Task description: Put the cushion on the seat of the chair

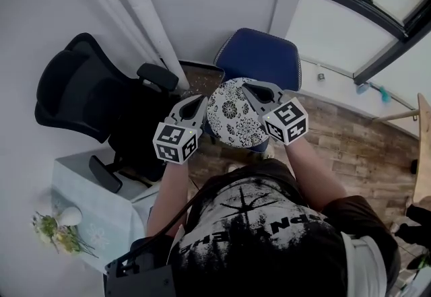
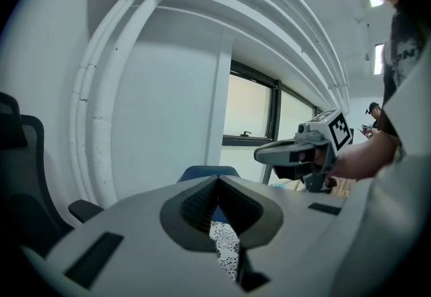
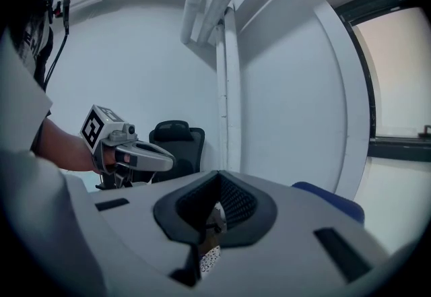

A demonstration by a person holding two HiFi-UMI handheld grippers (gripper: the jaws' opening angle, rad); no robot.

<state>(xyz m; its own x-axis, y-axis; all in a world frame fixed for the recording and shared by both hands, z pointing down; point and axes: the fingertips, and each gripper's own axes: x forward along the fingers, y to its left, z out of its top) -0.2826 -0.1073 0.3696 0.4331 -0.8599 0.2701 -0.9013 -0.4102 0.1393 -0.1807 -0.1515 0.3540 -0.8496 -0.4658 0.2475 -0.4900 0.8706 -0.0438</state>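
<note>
A black office chair is seen to the left of the blue chair, which is set against the white wall. The round, black-and-white patterned cushion is held in front of the blue chair, over the near edge of its seat; whether it touches the seat cannot be made out from above. The cushion is gripped at opposite edges. The left gripper is closed on the edge farther from the blue chair's right side, and the right gripper is clamped fully on the other edge, patterned fabric showing between each pair of jaws.
</note>
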